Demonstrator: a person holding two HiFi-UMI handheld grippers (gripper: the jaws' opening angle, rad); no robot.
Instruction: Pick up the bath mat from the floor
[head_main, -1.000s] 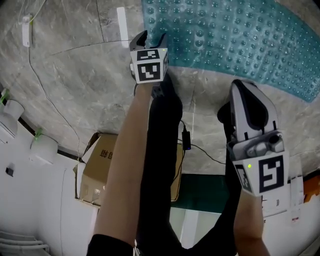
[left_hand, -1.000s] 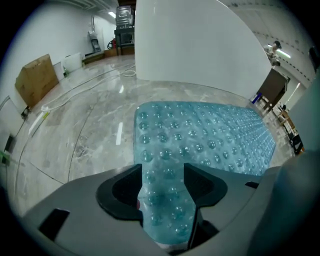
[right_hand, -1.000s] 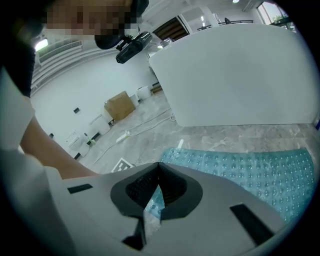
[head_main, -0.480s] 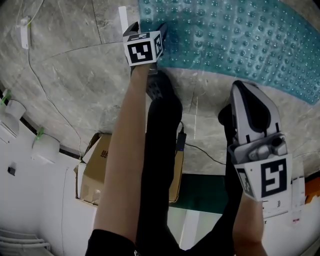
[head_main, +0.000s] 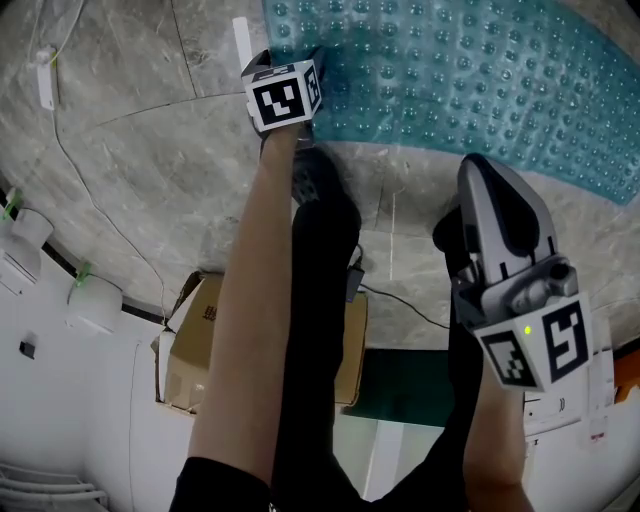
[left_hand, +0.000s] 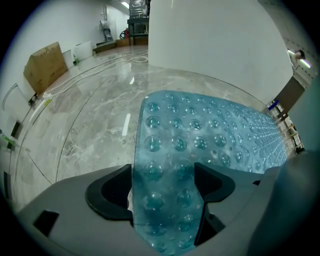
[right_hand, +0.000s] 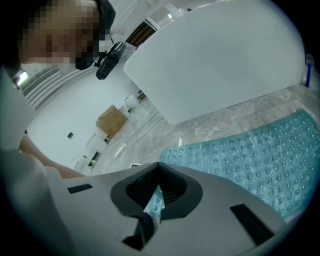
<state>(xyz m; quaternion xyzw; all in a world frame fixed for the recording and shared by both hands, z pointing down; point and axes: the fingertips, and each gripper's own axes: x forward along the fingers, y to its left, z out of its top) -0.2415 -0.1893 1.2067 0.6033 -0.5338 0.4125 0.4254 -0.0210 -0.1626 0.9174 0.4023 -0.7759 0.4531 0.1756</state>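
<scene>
Teal bumpy bath mat (head_main: 470, 80) lies flat on the marble floor (head_main: 130, 150), at the top of the head view. Left gripper (left_hand: 165, 187) is at its left end. Its jaws have just been opening and are now wide, with the mat's end between them, not pinched. Risk: the thin, flat edge slips out when the jaws close, or the bumps cling to the floor. Mat's long axis runs left to right, its short end facing the left gripper. Right gripper (right_hand: 157, 195) hangs clear, jaws together, empty.
</scene>
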